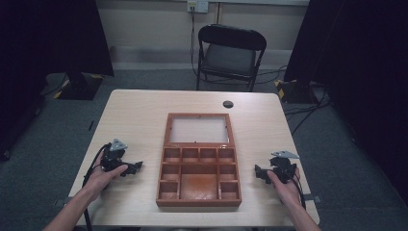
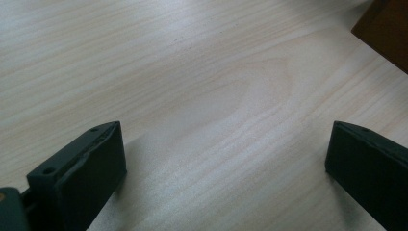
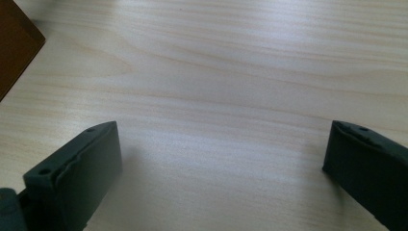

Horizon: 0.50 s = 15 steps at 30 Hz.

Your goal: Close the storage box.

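Observation:
A brown wooden box [image 1: 198,185] lies open in the middle of the table, its glass-paned lid [image 1: 197,129] folded back flat and its several compartments bare. My left gripper [image 1: 131,168] rests on the table left of the box, held by a hand, its jaws wide apart over bare wood [image 2: 221,144]. My right gripper [image 1: 262,173] rests right of the box, also open with nothing between its jaws [image 3: 221,144]. A corner of the box [image 2: 385,33] appears at the top right of the left gripper view. The box's edge [image 3: 14,43] also sits at the top left of the right gripper view.
The light wooden table [image 1: 139,115] has a round black cable port [image 1: 228,104] near its far edge. A black folding chair [image 1: 230,55] stands behind the table. Dark curtains and stand bases flank the floor on both sides.

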Tool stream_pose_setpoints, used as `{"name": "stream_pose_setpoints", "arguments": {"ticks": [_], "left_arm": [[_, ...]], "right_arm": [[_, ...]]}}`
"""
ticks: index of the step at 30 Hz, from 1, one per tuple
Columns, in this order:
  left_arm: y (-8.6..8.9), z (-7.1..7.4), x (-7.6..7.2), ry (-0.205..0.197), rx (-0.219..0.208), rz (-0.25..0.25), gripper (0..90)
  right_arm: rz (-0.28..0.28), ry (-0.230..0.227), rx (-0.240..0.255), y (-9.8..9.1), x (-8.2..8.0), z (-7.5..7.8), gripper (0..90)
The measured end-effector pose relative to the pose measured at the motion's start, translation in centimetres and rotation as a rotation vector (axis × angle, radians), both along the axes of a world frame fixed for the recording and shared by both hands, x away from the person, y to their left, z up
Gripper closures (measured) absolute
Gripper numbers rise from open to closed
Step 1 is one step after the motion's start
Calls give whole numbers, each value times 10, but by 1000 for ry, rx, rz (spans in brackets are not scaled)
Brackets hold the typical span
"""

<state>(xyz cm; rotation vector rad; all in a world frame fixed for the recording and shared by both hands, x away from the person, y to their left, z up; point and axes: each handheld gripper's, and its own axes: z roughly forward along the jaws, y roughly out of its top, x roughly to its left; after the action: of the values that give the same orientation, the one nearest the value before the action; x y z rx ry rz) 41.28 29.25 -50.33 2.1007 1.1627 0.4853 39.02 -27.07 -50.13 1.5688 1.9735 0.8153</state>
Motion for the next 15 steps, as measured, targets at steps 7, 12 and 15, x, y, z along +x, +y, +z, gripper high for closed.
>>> {"name": "stream_pose_setpoints", "arguments": {"ticks": [7,12,15], "left_arm": [[1,1,0,1,2,2,6],[1,3,-1,0,-2,25,84],[0,5,-1,-3,-5,34,167]], "right_arm": [[0,0,0,0,0,0,0],[6,8,-2,0,0,1,0],[16,17,3,-1,0,2,0]]}}
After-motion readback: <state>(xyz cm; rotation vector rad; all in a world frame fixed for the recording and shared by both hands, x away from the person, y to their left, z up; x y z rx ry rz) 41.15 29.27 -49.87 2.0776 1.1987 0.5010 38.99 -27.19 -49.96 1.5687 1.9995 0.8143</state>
